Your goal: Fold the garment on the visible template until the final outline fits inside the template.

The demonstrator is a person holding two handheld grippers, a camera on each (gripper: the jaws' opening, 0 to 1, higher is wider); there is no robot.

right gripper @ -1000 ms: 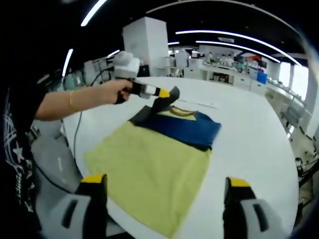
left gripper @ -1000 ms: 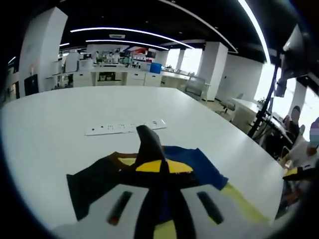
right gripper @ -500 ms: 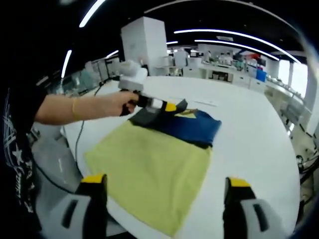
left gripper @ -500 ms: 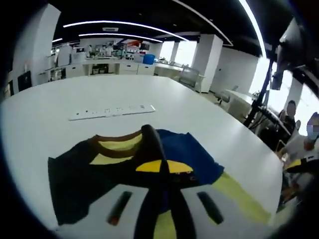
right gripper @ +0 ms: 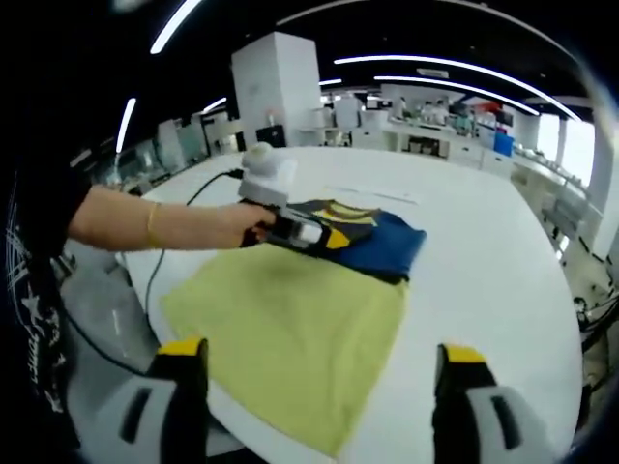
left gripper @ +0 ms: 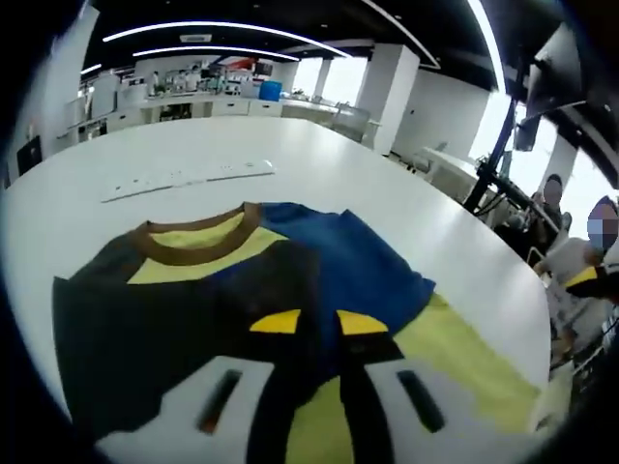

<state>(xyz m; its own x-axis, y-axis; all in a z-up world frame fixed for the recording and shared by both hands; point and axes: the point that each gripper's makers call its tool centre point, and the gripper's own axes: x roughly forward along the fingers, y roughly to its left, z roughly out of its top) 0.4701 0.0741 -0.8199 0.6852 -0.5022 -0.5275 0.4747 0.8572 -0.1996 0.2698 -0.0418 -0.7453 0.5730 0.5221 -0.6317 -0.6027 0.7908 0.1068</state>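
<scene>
Left gripper [right gripper: 329, 235], clenched on dark sleeve fabric, lowers it onto the folded garment [left gripper: 319, 261] on the white table [right gripper: 484, 261]; right gripper [right gripper: 314, 372] hovers released. Cloth looks soft, light — pinch edges or corners.

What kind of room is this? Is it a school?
Probably not a school; it looks like a big open office or lab. There is a large white table, rows of desks at the back, and long strip lights overhead.

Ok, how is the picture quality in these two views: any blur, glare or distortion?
Left gripper view: soft throughout, garment blurred, window glare at right. Right gripper view: sharper, strong fisheye bending the table edge and ceiling lights; left gripper slightly blurred.
</scene>
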